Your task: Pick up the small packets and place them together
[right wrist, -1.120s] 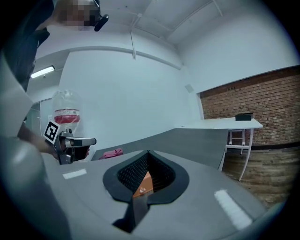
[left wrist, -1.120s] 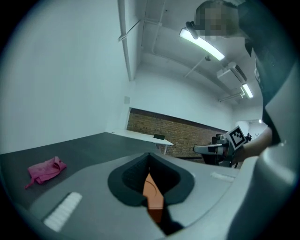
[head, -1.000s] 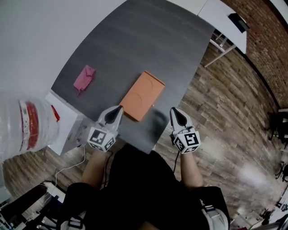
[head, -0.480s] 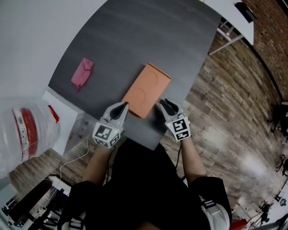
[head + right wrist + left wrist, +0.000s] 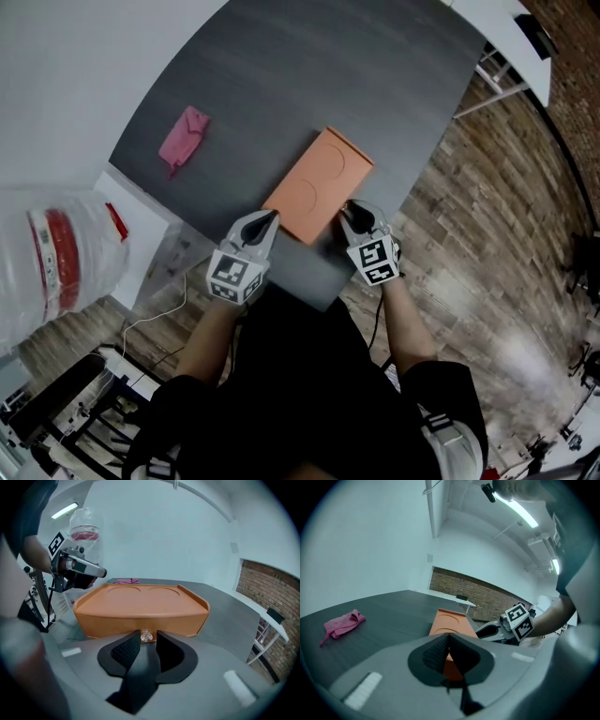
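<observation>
Right gripper view: I've dropped my right gripper (image 5: 146, 643) to the orange box (image 5: 140, 605), jaws just opening narrowly around its clear knob (image 5: 146, 635); left gripper (image 5: 449, 639) pinched shut, empty; packets likely inside.

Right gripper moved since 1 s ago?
Yes: the right gripper moved in toward the box. The box's knob sits between its jaws, which have just been opening.

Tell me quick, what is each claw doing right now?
Left gripper: closed, holding nothing.
Right gripper: open, jaws just opening; clear knob on the orange box sits between them, ungripped.
</observation>
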Action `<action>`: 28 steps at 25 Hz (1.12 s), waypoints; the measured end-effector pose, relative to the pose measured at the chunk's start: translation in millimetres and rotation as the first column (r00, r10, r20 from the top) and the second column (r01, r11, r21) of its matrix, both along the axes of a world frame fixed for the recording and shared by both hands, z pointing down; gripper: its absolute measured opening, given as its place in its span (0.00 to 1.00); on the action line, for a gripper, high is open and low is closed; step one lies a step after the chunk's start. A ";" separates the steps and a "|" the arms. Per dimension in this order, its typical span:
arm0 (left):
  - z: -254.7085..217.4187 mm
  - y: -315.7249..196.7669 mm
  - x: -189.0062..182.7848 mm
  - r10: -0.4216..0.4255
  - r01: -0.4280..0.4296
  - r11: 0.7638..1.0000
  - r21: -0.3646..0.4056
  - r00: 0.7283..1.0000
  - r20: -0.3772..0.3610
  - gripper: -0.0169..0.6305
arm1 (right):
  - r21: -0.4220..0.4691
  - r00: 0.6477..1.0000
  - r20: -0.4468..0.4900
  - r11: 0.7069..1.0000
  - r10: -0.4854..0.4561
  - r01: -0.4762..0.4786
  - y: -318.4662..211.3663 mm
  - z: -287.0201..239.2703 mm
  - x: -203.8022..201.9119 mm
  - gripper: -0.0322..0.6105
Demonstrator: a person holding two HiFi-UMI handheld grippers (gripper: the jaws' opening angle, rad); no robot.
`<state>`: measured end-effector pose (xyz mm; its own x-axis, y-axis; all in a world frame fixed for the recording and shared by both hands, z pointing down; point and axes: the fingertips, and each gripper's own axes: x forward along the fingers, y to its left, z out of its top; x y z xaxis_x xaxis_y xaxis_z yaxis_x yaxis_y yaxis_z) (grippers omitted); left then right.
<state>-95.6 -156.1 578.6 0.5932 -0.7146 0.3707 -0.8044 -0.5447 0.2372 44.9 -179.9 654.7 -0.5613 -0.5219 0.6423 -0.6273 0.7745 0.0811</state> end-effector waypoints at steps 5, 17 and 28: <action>3.8 3.0 -1.0 -0.026 0.026 1.000 -0.015 1.000 -0.007 0.03 | -0.001 0.999 -0.012 0.999 -0.032 0.032 0.6 5.3 -0.8 0.20; 23.5 10.5 0.2 -0.035 0.039 0.999 -0.036 0.995 0.094 0.03 | 0.031 0.993 -0.069 0.995 -0.097 0.100 -0.4 9.3 -3.7 0.17; 22.8 7.1 1.8 -0.026 0.033 0.999 -0.030 0.978 0.209 0.02 | 0.015 0.994 -0.064 0.996 -0.086 0.087 -1.7 10.9 -3.7 0.17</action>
<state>-93.7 -148.9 601.3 0.4794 -0.7155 0.5082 -0.8535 -0.5150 0.0801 41.2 -181.6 665.6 -0.5630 -0.4848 0.6693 -0.5514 0.8236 0.1328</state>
